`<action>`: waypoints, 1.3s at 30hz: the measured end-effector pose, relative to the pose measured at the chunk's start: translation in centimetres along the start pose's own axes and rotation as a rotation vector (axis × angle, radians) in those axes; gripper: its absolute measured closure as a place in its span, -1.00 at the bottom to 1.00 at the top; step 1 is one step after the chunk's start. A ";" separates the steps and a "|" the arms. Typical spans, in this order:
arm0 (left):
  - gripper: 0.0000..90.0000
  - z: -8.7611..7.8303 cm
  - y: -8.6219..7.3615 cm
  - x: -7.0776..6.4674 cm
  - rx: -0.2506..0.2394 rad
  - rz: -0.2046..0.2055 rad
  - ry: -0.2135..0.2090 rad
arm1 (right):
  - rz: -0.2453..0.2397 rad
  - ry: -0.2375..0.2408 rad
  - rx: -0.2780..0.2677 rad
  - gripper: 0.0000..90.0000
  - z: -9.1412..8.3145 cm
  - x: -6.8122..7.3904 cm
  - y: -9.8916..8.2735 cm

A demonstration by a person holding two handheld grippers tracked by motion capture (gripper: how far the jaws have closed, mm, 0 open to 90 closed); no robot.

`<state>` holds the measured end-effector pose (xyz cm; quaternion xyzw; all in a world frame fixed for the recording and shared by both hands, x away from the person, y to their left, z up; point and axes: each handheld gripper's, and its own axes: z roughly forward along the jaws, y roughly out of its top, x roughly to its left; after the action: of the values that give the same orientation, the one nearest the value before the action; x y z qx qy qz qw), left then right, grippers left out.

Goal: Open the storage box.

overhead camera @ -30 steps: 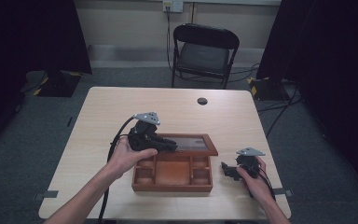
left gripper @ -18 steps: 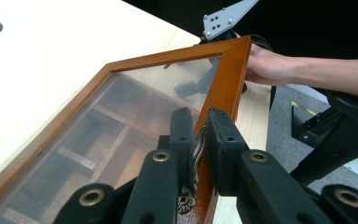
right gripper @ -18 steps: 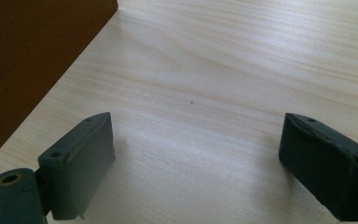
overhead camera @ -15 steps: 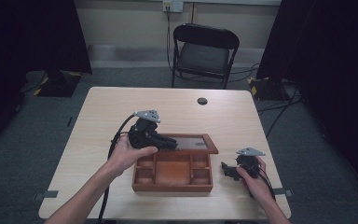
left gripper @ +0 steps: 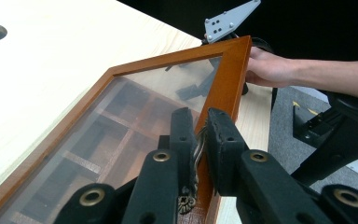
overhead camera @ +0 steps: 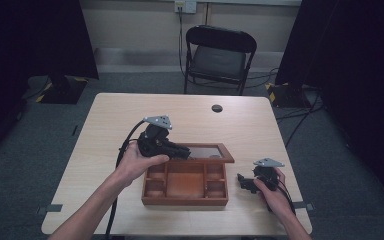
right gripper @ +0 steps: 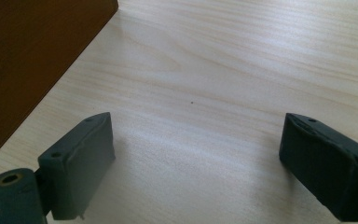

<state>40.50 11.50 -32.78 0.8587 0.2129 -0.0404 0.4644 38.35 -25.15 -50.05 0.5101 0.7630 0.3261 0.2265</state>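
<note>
Nearest the person, at the table's (overhead camera: 105, 125) front edge, sits a wooden box (overhead camera: 185, 186) divided into compartments, its tray open to the high view. Just to its right, the right gripper (overhead camera: 244, 181) rests low by the tabletop in the person's right hand (overhead camera: 275, 195), apart from the box; in the right gripper view its jaws stand wide apart over bare wood, with the box's side wall (right gripper: 32, 60) at the upper left. Behind the tray, the glass-paned lid (overhead camera: 207, 151) stands raised at a tilt. The left gripper (left gripper: 199, 140) is clamped on the lid's front frame edge beside a small brass fitting (left gripper: 186, 201), held by the left hand (overhead camera: 137, 165). Farther back a dark round grommet (overhead camera: 217, 108) lies in the tabletop. Beyond the table stands a black folding chair (overhead camera: 219, 55).
</note>
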 end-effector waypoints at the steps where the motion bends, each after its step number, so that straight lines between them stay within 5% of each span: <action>1: 0.81 0.0 0.0 0.0 0.000 0.000 0.003 | -0.002 -0.001 0.000 -0.79 0.0 0.0 0.0; 39: 0.82 -0.7 2.0 0.6 -0.018 0.003 0.049 | 0.000 0.000 0.000 -0.79 0.0 0.0 0.0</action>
<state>41.81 11.30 -30.98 0.8556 0.2233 -0.0165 0.4667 38.36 -25.16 -50.05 0.5099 0.7631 0.3262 0.2264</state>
